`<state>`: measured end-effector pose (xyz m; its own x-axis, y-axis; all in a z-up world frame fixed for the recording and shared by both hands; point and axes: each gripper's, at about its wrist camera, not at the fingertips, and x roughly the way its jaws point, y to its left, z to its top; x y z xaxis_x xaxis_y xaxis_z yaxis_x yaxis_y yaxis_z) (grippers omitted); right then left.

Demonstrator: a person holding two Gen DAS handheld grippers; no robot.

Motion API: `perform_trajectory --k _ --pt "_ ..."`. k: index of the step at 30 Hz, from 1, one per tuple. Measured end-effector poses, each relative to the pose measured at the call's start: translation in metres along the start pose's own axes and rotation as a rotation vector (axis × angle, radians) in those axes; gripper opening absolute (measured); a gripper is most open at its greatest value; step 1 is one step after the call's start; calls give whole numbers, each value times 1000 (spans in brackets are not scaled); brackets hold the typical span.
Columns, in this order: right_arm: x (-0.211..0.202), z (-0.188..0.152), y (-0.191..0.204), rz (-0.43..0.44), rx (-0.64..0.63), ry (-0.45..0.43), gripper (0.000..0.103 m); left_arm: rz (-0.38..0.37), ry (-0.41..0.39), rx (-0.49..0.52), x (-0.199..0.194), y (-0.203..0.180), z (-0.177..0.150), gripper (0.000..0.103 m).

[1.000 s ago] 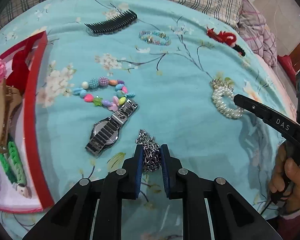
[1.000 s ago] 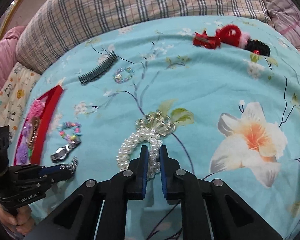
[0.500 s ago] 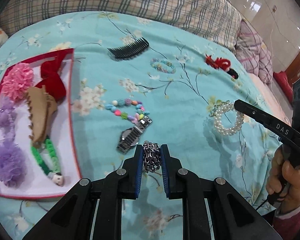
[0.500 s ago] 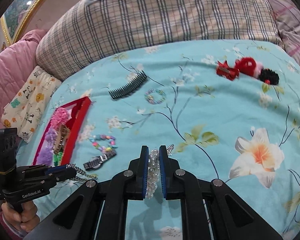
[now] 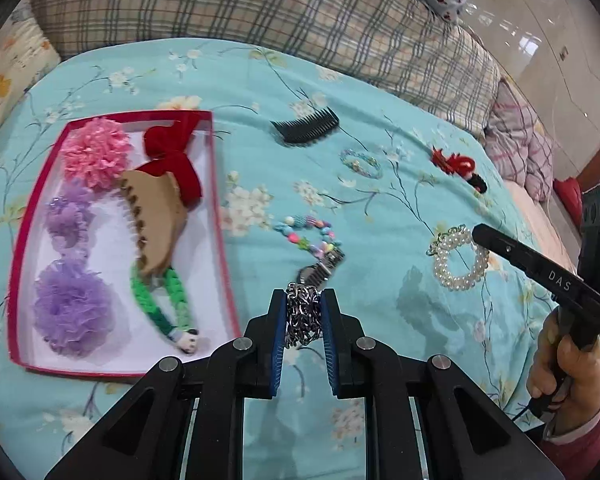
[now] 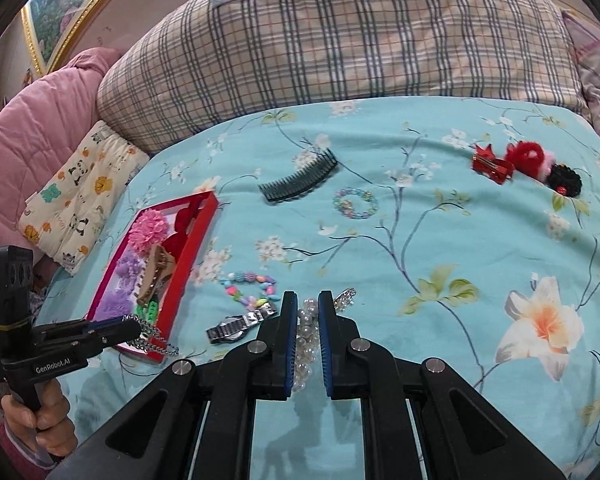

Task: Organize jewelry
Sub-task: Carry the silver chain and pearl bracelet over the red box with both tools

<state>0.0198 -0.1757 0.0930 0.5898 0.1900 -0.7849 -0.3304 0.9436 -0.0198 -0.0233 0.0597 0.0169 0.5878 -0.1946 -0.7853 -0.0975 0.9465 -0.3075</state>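
Note:
My left gripper [image 5: 303,300] is shut on a silver chain [image 5: 303,314] and holds it above the bed, right of the red-rimmed tray [image 5: 220,216]; the chain hangs from it in the right wrist view [image 6: 152,334]. My right gripper [image 6: 308,300] is shut on a pearl bracelet [image 6: 305,344], lifted off the bed; the bracelet hangs from its tip in the left wrist view [image 5: 458,258]. A metal watch [image 6: 236,324] and a coloured bead bracelet [image 6: 248,288] lie on the blue bedspread between the grippers.
The tray holds a pink pompom [image 5: 96,156], purple pompoms [image 5: 72,312], a red bow [image 5: 172,160], a tan claw clip [image 5: 156,220] and a green braid [image 5: 168,300]. A black comb [image 5: 306,130], a small bead ring [image 5: 360,164] and red hair clips [image 5: 456,164] lie farther back. Plaid pillows [image 6: 340,48] are behind.
Both grippers have risen and pulled back from the bed, carrying the chain and the pearl bracelet. The left gripper's view now takes in the whole tray.

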Motion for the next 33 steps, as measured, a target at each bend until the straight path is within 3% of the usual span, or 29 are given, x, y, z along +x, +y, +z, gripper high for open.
perform_trajectory --k 12,23,33 --pt "15 12 54 91 -74 13 9 50 -74 -88 -48 51 -5 16" --pt "43 25 129 220 -162 33 9 86 -130 -168 -83 96 -8 16" --pt "74 13 186 314 -212 92 9 123 -139 -254 -97 134 -16 16"
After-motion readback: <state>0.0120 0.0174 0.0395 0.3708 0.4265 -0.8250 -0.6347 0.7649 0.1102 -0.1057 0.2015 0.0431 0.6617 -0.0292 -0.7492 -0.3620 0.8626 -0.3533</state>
